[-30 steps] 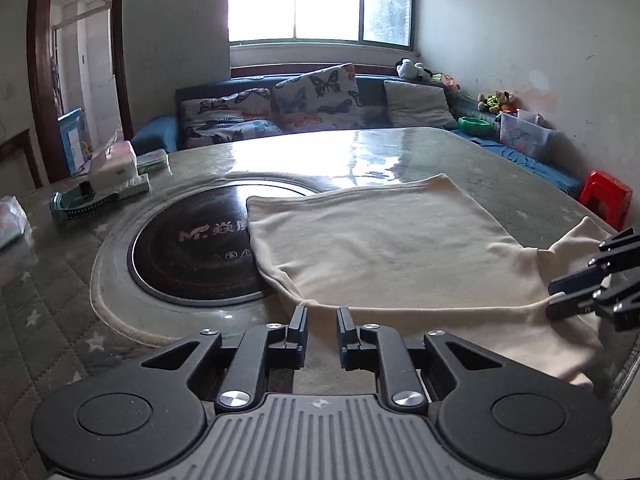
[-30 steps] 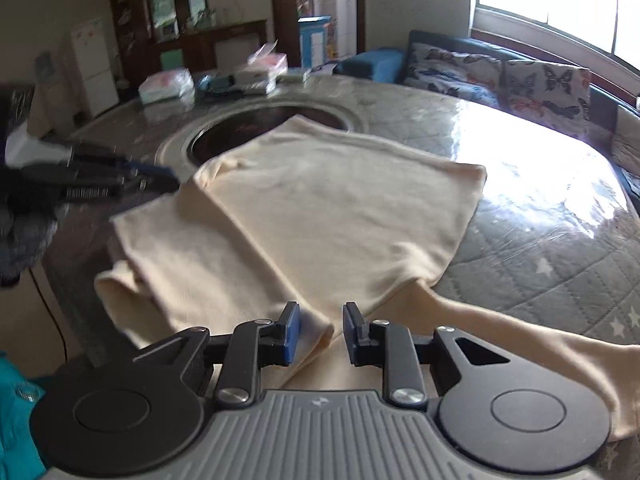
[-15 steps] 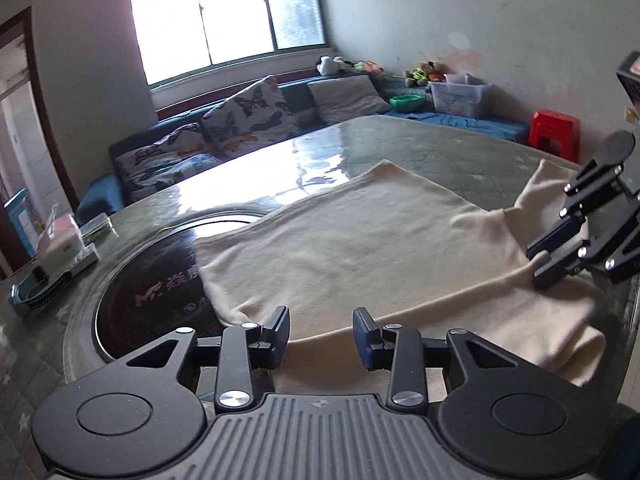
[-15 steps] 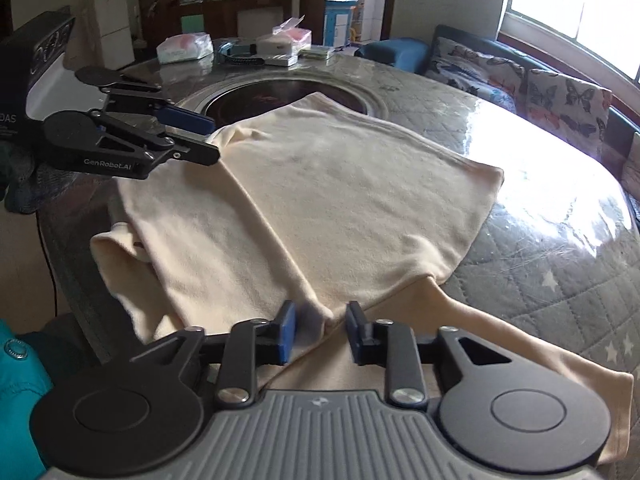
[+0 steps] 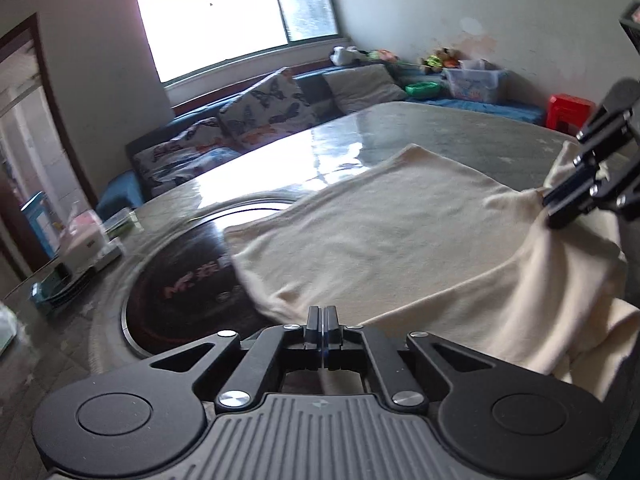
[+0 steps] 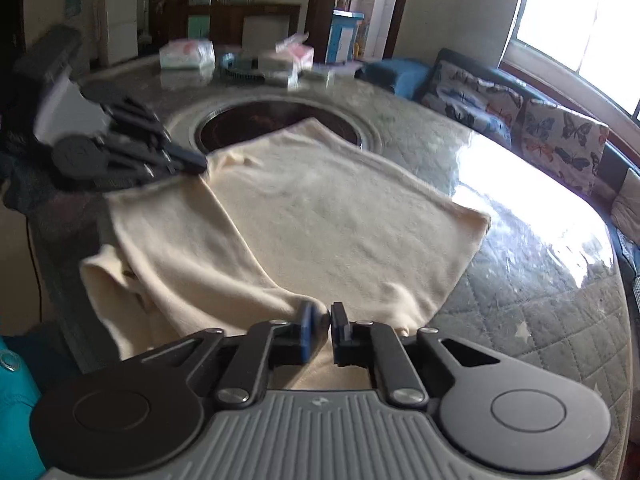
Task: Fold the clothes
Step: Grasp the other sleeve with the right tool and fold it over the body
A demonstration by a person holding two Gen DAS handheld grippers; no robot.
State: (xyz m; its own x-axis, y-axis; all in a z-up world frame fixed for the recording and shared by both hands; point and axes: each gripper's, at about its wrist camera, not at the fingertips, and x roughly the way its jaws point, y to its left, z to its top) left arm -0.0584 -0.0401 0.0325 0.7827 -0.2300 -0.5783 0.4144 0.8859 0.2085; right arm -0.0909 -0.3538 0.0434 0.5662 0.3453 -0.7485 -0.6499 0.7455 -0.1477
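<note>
I've got both grippers, left gripper [image 5: 322,330] and right gripper [image 6: 322,320], clamped on near edge of cream knit garment [image 5: 384,240], corners pinched so I can fold it far across grey quilted table [image 6: 540,280]

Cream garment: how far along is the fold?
Early. Done: cream garment lies spread flat on the table, one side flap already turned over. In hand: left gripper and right gripper both pinch its near edge, cloth bunching at each. Left: carrying that edge across, then any further folds.
</note>
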